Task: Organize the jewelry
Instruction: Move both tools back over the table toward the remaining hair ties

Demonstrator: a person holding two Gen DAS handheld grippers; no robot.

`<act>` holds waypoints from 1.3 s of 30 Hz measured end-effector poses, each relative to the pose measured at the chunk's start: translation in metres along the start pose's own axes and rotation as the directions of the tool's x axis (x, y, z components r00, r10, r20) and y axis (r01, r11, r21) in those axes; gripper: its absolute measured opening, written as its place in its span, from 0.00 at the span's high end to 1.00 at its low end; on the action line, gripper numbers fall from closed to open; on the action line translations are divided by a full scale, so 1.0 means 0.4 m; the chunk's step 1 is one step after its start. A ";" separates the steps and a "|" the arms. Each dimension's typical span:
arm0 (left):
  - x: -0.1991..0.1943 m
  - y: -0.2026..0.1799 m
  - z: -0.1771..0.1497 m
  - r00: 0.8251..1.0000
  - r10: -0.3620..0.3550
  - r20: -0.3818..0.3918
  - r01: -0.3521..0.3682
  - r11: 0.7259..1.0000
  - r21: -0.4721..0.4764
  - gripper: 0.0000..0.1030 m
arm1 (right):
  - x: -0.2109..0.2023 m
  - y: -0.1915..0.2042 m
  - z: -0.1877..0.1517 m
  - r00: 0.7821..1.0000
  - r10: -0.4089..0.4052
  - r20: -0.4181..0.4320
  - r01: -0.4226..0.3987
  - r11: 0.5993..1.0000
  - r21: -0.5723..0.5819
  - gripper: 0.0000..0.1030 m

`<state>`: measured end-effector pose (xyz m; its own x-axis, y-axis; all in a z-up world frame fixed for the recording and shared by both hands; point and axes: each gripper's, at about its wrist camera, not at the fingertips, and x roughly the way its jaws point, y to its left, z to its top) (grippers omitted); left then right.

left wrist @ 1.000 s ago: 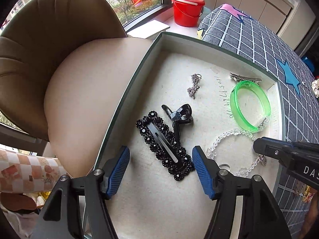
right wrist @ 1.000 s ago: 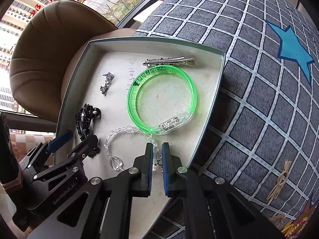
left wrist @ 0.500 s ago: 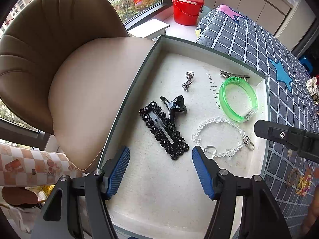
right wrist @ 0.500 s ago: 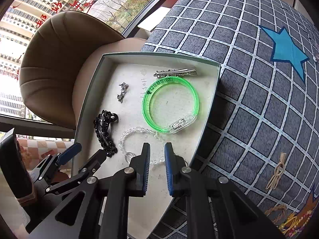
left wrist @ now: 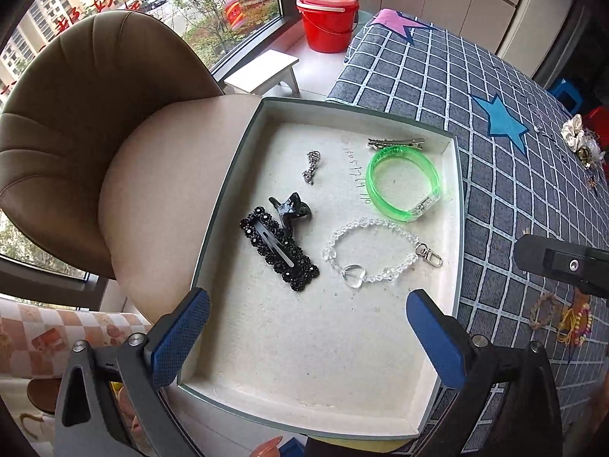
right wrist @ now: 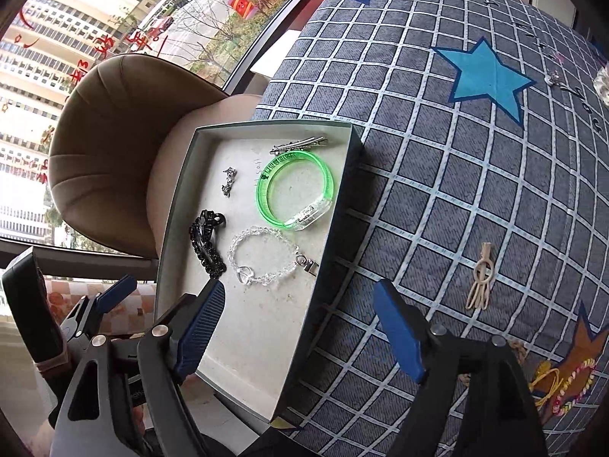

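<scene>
A shallow box (left wrist: 458, 205) (right wrist: 335, 224) holds a clear bead bracelet (left wrist: 375, 251) (right wrist: 266, 255) with a heart bead, a green bangle (left wrist: 403, 186) (right wrist: 295, 194), a black beaded clip (left wrist: 279, 247) (right wrist: 205, 247), a black claw clip (left wrist: 291, 209), a silver charm (left wrist: 311, 167) (right wrist: 228, 181) and a silver clip (left wrist: 396, 141) (right wrist: 298, 144). My left gripper (left wrist: 304, 337) is open and empty above the box's near end. My right gripper (right wrist: 300, 331) is open and empty over the box's near right edge; its body shows in the left wrist view (left wrist: 563, 264).
The box lies at the edge of a grey checked cloth (right wrist: 456, 190) with stars. A beige hair clip (right wrist: 481, 282) and colourful bracelets (right wrist: 567, 384) (left wrist: 563, 318) lie on the cloth. A brown chair (left wrist: 95, 114) stands at left, a red bucket (left wrist: 327, 19) behind.
My right gripper let go of the clear bead bracelet, opened wide and drew back. Both grippers rose away from the box; the bracelet now lies in it.
</scene>
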<state>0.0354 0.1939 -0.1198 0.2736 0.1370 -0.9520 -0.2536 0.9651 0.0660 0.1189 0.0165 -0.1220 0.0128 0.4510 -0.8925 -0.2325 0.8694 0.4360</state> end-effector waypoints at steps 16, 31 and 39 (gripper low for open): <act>-0.068 -0.292 -0.032 0.995 -0.089 -0.045 0.098 0.954 0.283 0.00 | -0.189 -0.279 -0.177 0.995 -0.082 0.056 0.064 0.961 0.267 0.00; -0.026 -0.480 -0.053 0.985 -0.107 -0.138 0.155 0.901 0.405 0.00 | -0.312 -0.565 -0.396 0.970 -0.241 -0.022 0.220 0.841 0.494 0.00; 0.023 -0.569 -0.076 0.981 -0.073 -0.178 0.148 0.879 0.453 0.00 | -0.306 -0.644 -0.451 0.956 -0.283 -0.072 0.278 0.806 0.523 0.00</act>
<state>0.0676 -0.0312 -0.1525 0.1223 0.0241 -0.9922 0.2375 0.9700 0.0528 0.0017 -0.2989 -0.1460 0.0075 0.1708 -0.9853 0.3252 0.9313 0.1639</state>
